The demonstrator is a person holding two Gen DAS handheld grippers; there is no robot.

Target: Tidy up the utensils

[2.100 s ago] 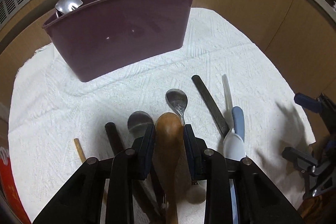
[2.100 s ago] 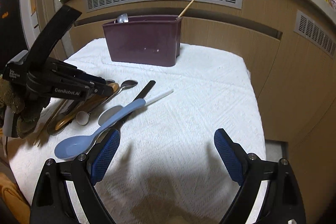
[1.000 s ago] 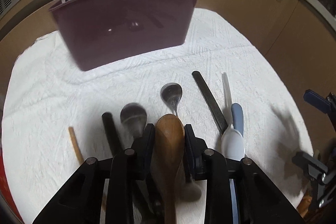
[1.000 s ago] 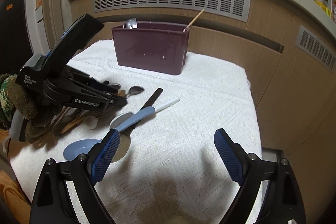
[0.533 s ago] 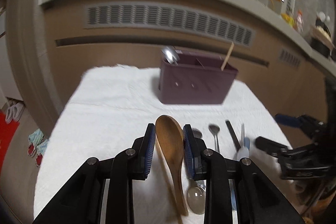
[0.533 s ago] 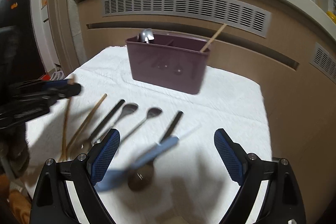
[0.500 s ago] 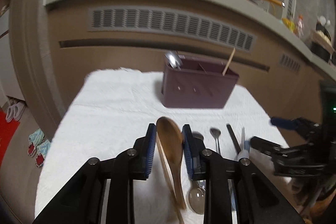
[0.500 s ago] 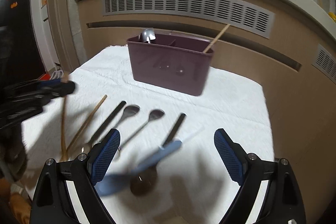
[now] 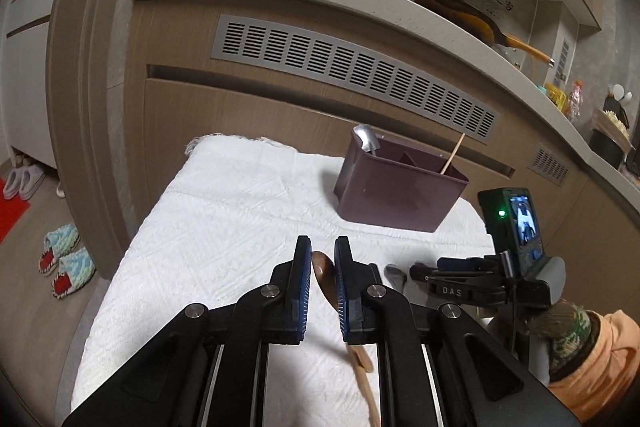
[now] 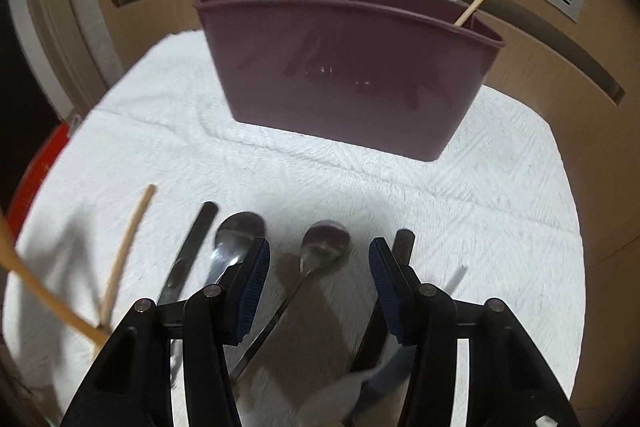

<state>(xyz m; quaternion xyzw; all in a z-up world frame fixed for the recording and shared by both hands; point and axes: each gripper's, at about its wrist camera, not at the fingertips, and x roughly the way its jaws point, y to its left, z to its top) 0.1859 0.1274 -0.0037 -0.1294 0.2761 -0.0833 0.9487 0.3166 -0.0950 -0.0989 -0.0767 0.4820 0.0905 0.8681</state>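
The left gripper (image 9: 322,281) is clamped on the bowl of the brown wooden spoon (image 9: 325,277), whose handle hangs down and to the right below the jaws, clear of the white textured towel (image 9: 224,211). Its jaws have just been closing, with the spoon between them. The dark purple plastic utensil caddy (image 9: 394,195) stands at the far side of the towel, well apart from this gripper. It already holds a steel spoon (image 9: 366,137) in its left compartment and a thin wooden chopstick (image 9: 452,157) at its right end.

To place the wooden spoon well, carry it over the caddy rim and tilt the gripper until the handle points down. Choose a compartment, then lower the handle inside before releasing. The bowl is a rounded, smooth hold, so the spoon may pivot; move steadily.

The right gripper (image 10: 316,279) is part-way closed and holds nothing. Its jaws have just been closing, and they straddle the small steel spoon (image 10: 324,247) lying on the towel, pads not yet touching it. A second steel spoon (image 10: 236,235), a black-handled utensil (image 10: 192,247) and a loose wooden chopstick (image 10: 128,247) lie just to its left. Centre the pads on the spoon's neck and descend until they flank it, keeping clear of the neighbouring spoon.
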